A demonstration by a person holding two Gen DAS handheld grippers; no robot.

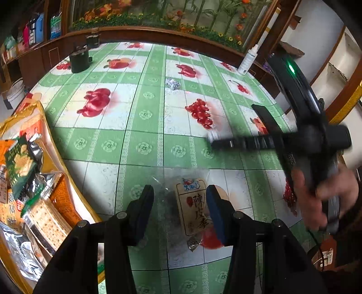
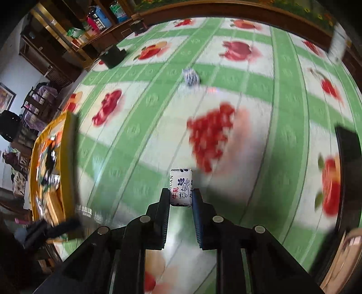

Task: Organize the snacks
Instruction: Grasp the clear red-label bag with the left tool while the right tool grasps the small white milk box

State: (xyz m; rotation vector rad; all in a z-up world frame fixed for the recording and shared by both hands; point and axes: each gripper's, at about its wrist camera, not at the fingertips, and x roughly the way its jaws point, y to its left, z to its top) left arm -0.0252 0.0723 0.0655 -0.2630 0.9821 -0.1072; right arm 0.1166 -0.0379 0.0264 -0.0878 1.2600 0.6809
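We see the counter (image 1: 144, 140) under a green fruit-print cloth, with the yellow snack box (image 1: 48, 144) at nine o'clock. Our left hand-held gripper (image 1: 179, 203) hangs open around a clear packet (image 1: 192, 210) lying at six o'clock. Our right hand-held gripper (image 2: 181, 197) pinches a small white candy (image 2: 181, 187); another candy (image 2: 191, 77) lies toward twelve o'clock.

I'm looking across a table (image 1: 144, 135) covered in a green-checked cloth printed with red fruit. Along its far edge runs a dark wooden ledge (image 1: 158, 36) under a flower-and-bamboo mural (image 1: 181, 13). Far left stand wooden shelves (image 2: 58, 45); a white wall (image 1: 321, 29) rises on the right.
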